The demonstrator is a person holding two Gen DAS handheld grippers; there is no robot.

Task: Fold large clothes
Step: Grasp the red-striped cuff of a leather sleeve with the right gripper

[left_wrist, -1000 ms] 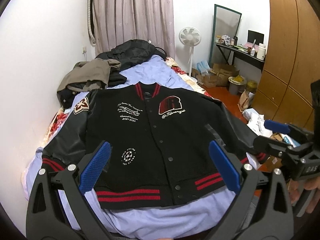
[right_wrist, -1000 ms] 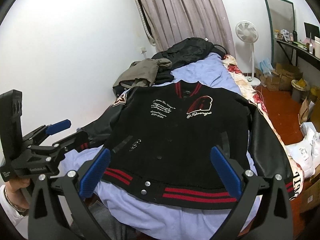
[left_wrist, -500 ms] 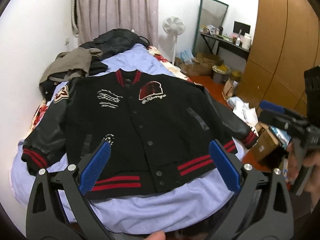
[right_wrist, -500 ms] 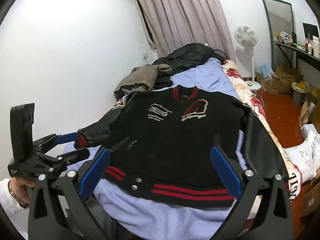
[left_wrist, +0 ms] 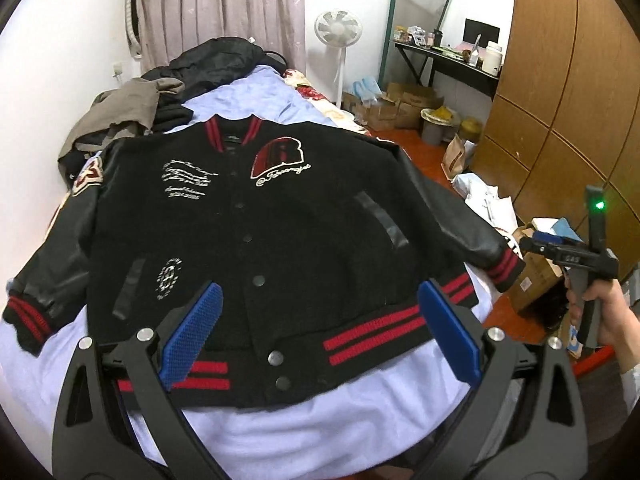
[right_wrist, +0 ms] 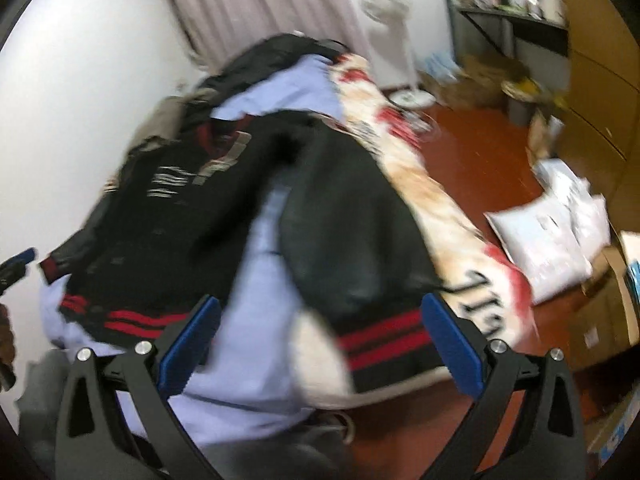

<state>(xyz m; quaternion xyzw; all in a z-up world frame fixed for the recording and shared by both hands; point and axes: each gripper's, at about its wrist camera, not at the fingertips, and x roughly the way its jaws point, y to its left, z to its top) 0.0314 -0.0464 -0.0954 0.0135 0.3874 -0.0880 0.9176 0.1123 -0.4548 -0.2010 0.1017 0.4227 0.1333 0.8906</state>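
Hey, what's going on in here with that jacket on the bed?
A person is about to fold a black varsity jacket with red-striped trim and leather sleeves, laid flat, buttoned, front up on the pale blue bedsheet. The left hand-held gripper hovers open above the jacket's hem, holding nothing. The right hand-held gripper is also open, near the striped cuff of the sleeve at the bed's edge, though that view is blurred. No fold has been made yet.

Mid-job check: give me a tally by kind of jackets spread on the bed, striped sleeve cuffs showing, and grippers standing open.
Jacket spread flat: 1
Striped cuffs: 2
Open grippers, left gripper and right gripper: 2
Total: 5
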